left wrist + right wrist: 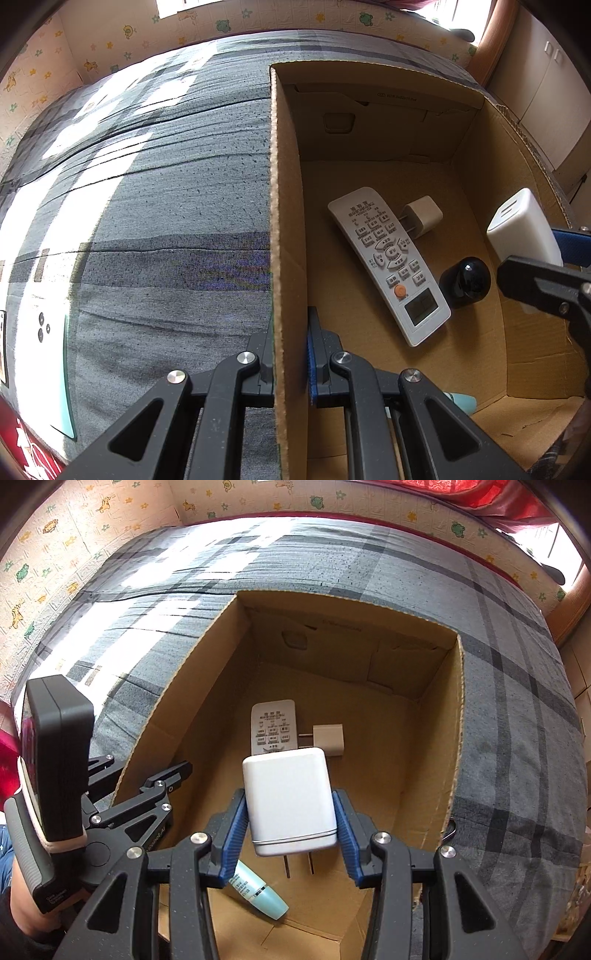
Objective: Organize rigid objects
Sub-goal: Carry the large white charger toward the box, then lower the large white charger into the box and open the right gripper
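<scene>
My right gripper [291,830] is shut on a large white power adapter [290,801], prongs toward the camera, held over the open cardboard box [458,716]. From the left wrist view the same adapter [524,225] hangs at the right, above the box floor. On that floor lie a white remote control [389,262], a small white plug [423,216], a black round object [465,282] and a teal tube [258,890]. My left gripper [290,369] is shut on the box's left wall [286,221], one finger on each side of the cardboard.
The box rests on a bed with a grey plaid cover [166,221]. A cartoon-patterned wall [92,524] runs behind the bed. A white card or device [33,332] lies on the cover at the left. White cabinets [546,92] stand at the right.
</scene>
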A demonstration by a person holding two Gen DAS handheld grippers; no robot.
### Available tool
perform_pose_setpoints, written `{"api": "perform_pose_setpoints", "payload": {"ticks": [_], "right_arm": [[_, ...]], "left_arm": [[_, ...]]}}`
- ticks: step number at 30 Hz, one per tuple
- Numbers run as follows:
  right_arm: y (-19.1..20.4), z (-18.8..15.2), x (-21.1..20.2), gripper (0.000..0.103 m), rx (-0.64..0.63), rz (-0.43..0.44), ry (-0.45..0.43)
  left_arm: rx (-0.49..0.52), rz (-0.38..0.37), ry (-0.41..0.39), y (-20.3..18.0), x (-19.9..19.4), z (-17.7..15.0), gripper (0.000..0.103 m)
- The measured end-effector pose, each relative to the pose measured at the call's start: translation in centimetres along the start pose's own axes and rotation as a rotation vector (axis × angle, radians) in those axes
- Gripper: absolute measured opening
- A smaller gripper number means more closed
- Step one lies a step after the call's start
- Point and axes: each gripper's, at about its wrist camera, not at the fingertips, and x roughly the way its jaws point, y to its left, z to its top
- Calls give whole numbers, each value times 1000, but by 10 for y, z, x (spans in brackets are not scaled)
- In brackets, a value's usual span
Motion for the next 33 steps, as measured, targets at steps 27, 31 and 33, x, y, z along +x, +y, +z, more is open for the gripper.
{"api": "perform_pose_setpoints", "payload": {"ticks": [27, 31, 33], "right_arm": [[2, -9, 53, 51, 30, 20, 137], [2, -9, 43, 51, 28, 22, 115], [1, -9, 38, 51, 27, 16, 100]], "left_arm": [[6, 7, 0, -2, 1, 0, 11], [4, 5, 0, -2, 2, 1, 11], [6, 6, 0, -2, 1, 0, 11]]}}
